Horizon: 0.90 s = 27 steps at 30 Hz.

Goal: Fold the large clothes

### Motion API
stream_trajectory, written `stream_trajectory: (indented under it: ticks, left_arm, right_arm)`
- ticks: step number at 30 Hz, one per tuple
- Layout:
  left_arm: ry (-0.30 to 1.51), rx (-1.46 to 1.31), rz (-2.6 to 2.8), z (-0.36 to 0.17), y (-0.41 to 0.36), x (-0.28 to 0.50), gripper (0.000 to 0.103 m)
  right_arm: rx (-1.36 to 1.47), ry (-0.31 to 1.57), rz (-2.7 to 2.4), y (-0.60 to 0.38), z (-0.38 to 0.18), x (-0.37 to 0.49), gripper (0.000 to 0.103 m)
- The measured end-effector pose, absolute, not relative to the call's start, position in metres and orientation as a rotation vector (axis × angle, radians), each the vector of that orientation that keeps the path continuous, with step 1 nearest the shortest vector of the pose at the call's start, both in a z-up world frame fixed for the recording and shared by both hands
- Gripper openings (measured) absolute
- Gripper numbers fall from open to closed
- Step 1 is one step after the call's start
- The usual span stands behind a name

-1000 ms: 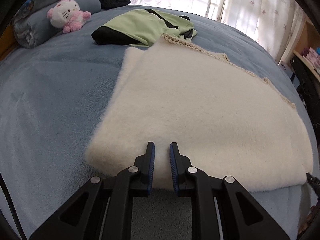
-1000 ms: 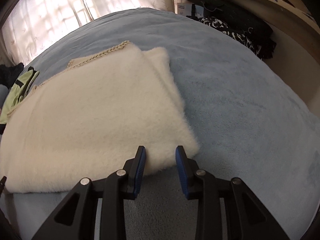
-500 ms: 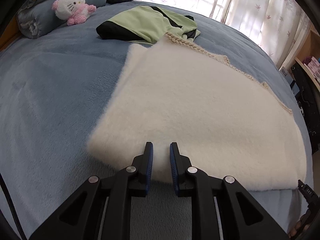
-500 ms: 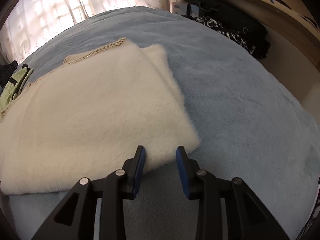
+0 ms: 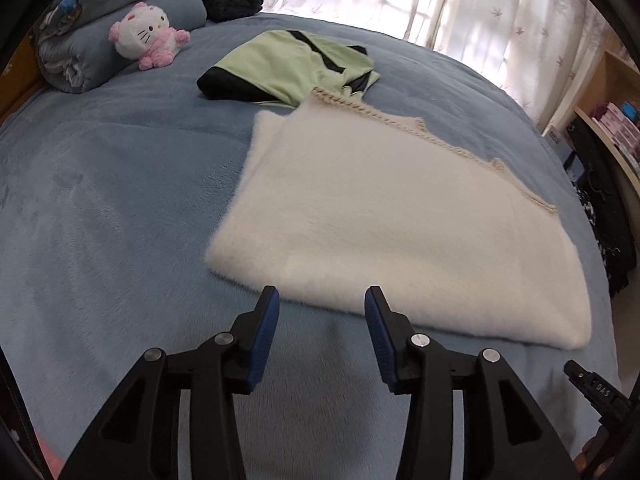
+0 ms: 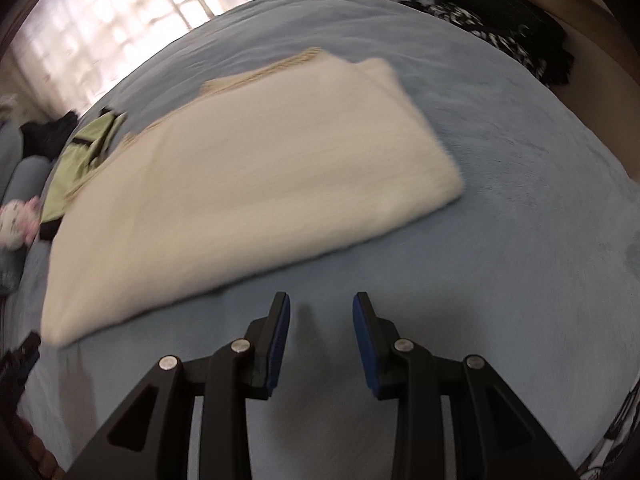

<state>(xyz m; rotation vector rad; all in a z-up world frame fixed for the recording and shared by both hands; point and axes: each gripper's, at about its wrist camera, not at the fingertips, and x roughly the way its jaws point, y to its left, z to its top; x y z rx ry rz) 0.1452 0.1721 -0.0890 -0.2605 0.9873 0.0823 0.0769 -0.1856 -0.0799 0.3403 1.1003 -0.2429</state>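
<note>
A folded cream fleece garment (image 5: 392, 232) lies flat on a blue bed (image 5: 100, 220), its far edge touching a green-and-black garment (image 5: 288, 68). The left tool (image 5: 322, 300), jaws opening, hovers empty at its near edge. The right tool (image 6: 321, 306) hangs partly open over bare bedding, holding nothing.

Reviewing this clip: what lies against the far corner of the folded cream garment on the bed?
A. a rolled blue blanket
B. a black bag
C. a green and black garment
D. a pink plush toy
C: the green and black garment sits at the braided far corner of the cream garment, while the plush toy lies apart, by the rolled blanket.
</note>
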Motion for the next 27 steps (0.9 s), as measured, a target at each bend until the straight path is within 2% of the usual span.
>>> stream_trajectory:
  ticks: [12,24,27]
  left_arm:
    - [0.991,-0.262,0.001,-0.072,0.169,0.110,0.050]
    - [1.074,-0.340,-0.126,-0.113,0.156,0.140,0.052]
    - [1.084,-0.386,-0.149,-0.126,0.157,0.152,0.056]
  right_arm:
    - [0.216,1.061,-0.120,-0.121,-0.054,0.058,0.032]
    - [0.177,1.021,-0.051,-0.083,-0.063,0.078,0.033]
    - [0.180,1.008,-0.045,-0.078,-0.067,0.088,0.033]
